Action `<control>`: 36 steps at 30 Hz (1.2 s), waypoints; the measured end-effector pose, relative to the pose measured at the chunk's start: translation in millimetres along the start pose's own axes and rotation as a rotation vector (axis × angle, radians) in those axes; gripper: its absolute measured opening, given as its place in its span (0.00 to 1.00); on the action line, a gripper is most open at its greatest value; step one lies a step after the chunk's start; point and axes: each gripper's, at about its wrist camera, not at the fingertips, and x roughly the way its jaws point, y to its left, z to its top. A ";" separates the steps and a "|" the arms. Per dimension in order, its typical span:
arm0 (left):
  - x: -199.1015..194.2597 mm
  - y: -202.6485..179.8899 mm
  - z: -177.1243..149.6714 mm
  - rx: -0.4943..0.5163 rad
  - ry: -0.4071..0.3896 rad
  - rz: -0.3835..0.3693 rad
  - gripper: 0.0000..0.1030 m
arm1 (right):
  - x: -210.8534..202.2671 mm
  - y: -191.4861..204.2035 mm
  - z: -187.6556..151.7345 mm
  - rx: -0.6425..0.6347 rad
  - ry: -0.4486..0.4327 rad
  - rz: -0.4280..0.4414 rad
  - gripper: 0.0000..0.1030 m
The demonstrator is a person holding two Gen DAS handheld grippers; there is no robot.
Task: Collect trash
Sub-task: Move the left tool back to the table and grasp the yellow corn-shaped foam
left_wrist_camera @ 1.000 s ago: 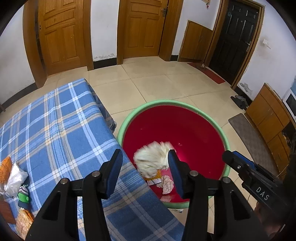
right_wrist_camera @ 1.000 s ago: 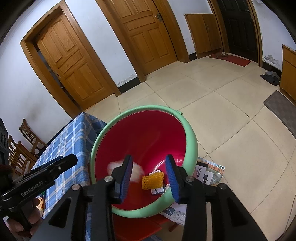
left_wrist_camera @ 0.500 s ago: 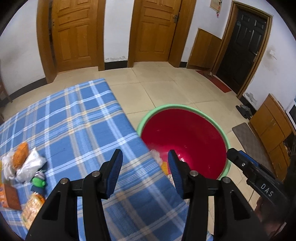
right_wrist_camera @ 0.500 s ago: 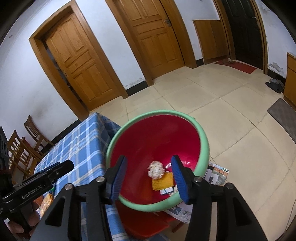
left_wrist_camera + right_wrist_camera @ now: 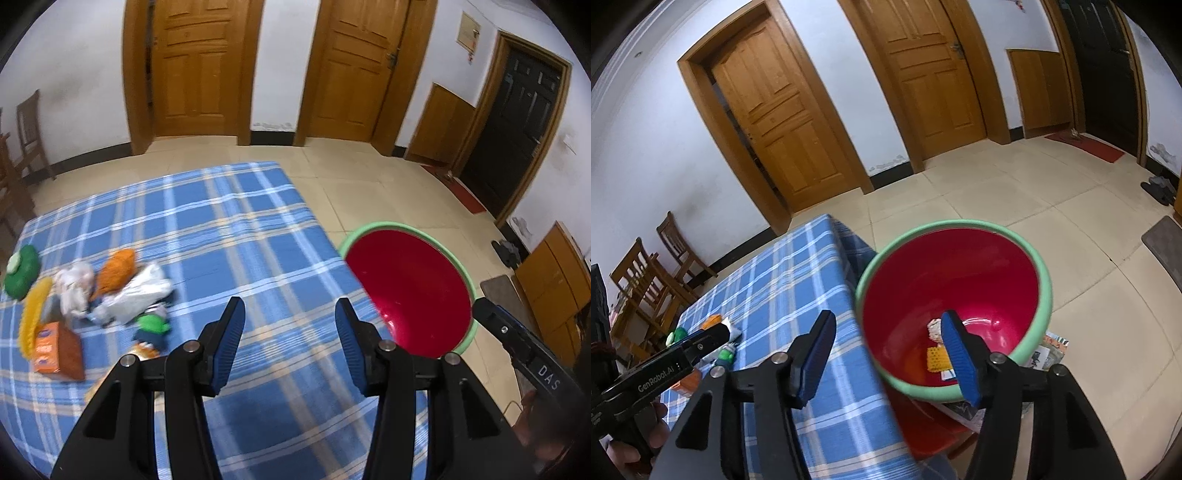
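A red basin with a green rim (image 5: 463, 275) (image 5: 1047, 288) stands beside the table's right edge; in the right wrist view it holds a yellow mesh piece (image 5: 936, 358) and a crumpled tissue (image 5: 933, 328). Trash lies on the blue plaid tablecloth (image 5: 229, 236) at the left: a white plastic bag (image 5: 136, 291), an orange wrapper (image 5: 116, 271), an orange box (image 5: 55, 350), a yellow mesh piece (image 5: 33, 314), a green item (image 5: 153, 325). My left gripper (image 5: 288, 350) is open and empty above the cloth. My right gripper (image 5: 886, 356) is open and empty at the basin's near rim.
A green pouch (image 5: 20, 271) lies at the table's far left. Wooden chairs (image 5: 646, 280) stand left of the table. Papers (image 5: 1045, 354) lie under the basin. Wooden doors (image 5: 199, 70) and tiled floor lie beyond. A floor mat (image 5: 502, 291) is at the right.
My left gripper has swung left from over the basin to over the tablecloth, bringing the trash pile into view. A white wad fell into the basin. My right gripper drew back slightly and opened wider.
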 end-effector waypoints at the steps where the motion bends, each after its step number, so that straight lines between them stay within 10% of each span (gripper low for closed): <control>1: -3.8 6.0 -1.7 -0.009 -0.004 0.013 0.49 | -0.1 3.8 -1.1 -0.005 0.003 0.005 0.62; 36: -34.5 201.8 -28.1 -0.257 -0.019 0.338 0.49 | 76.6 169.9 -12.3 -0.242 0.165 0.194 0.68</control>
